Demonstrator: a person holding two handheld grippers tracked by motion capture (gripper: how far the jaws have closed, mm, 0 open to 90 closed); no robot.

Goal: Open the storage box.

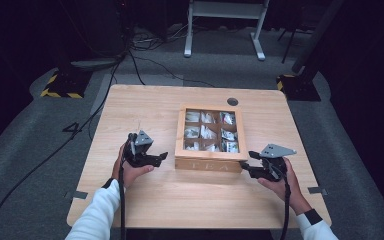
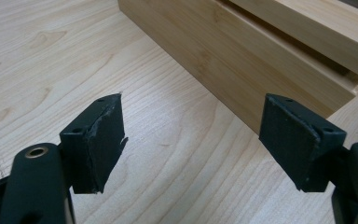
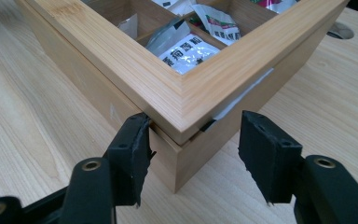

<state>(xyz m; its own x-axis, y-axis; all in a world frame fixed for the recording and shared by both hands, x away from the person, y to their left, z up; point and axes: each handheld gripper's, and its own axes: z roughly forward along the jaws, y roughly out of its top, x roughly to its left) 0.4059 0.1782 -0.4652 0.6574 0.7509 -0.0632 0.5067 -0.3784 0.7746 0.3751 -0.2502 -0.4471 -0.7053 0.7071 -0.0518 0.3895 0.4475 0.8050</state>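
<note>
The wooden tea box [image 1: 210,136] sits just right of the middle of my table [image 1: 145,107], its windowed lid showing compartments of tea packets [image 1: 208,132]. My left gripper [image 1: 161,157] rests at about nine o'clock from the box's near-left corner, jaws parted with nothing between them but bare tabletop; in the left gripper view the box's side wall [image 2: 242,60] lies just ahead, at about one o'clock. My right gripper [image 1: 247,162] is at the box's near-right corner, around four o'clock from the box's centre. In the right gripper view its jaws straddle that corner [image 3: 182,135] at the lid seam, parted; the left pad [image 3: 130,154] is at the wood, the right one stands clear. Neither tool grips anything.
</note>
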